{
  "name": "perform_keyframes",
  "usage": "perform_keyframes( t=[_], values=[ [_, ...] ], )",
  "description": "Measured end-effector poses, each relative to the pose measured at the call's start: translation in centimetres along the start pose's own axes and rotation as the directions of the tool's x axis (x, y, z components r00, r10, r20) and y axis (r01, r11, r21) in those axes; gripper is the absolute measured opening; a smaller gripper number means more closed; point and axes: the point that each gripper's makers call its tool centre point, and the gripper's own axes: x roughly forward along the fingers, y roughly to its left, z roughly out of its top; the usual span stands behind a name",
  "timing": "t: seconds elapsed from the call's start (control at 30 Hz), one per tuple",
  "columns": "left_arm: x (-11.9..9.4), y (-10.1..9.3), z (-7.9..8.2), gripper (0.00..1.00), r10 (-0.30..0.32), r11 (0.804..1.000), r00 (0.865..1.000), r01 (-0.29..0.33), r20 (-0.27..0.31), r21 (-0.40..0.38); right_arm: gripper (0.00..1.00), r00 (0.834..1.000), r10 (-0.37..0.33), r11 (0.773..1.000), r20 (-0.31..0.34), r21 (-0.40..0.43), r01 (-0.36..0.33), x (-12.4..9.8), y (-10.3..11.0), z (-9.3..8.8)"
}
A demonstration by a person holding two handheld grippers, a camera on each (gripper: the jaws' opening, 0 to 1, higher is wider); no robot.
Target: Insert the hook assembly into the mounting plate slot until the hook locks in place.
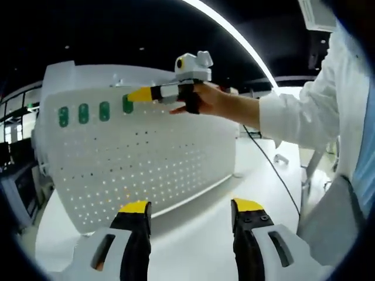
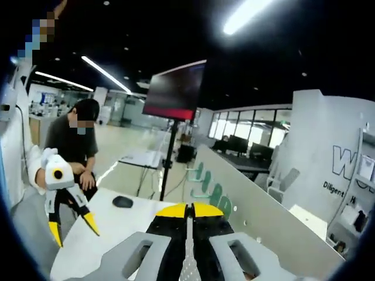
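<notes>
The largest thing in the left gripper view is the white perforated mounting plate (image 1: 140, 158), which stands upright on the white surface (image 1: 193, 240) and fills the left and centre of the frame. Along its upper left runs a row of four green hooks (image 1: 94, 112), already seated in the plate. In the right gripper view the same plate (image 2: 263, 219) appears edge-on, running from the centre toward the lower right, with the green hooks (image 2: 208, 187) standing out from its face just above the yellow tips.

The right gripper (image 1: 143, 94) is held by a person's hand (image 1: 205, 99) at the upper centre of the left gripper view, its yellow tip right at the last green hook in the row. In its own view its fingers (image 2: 176, 219) are pressed together at the bottom centre, with only a thin line between them. Whether a hook is pinched there I cannot tell; nothing shows between the tips.

The left gripper (image 1: 190, 213) sits at the bottom of its view, its fingers (image 1: 135, 213) spread wide apart and empty, hanging in front of the lower part of the plate. It also shows at the lower left of the right gripper view (image 2: 73, 225), jaws parted.

Judging from this, the work looks well along: four hooks sit in the plate, and the right gripper is at the fourth, either pressing it home or just finishing. Whether that hook is locked cannot be read from here.
</notes>
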Motion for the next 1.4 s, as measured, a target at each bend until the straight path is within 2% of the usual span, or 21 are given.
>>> perform_keyframes(
  t=[0.4,1.4],
  values=[
    [0.0,0.0,-0.3,0.56,-0.001,1.0,1.0,0.001,-0.011,-0.01,0.0,1.0,-0.009,1.0,0.004,0.008,0.009,0.1,-1.2,-0.1],
    [0.1,-0.2,-0.1,0.54,-0.011,1.0,1.0,0.011,-0.003,-0.009,0.0,1.0,-0.021,1.0,-0.018,-0.011,0.021,0.2,-1.2,-1.1]
  ],
)
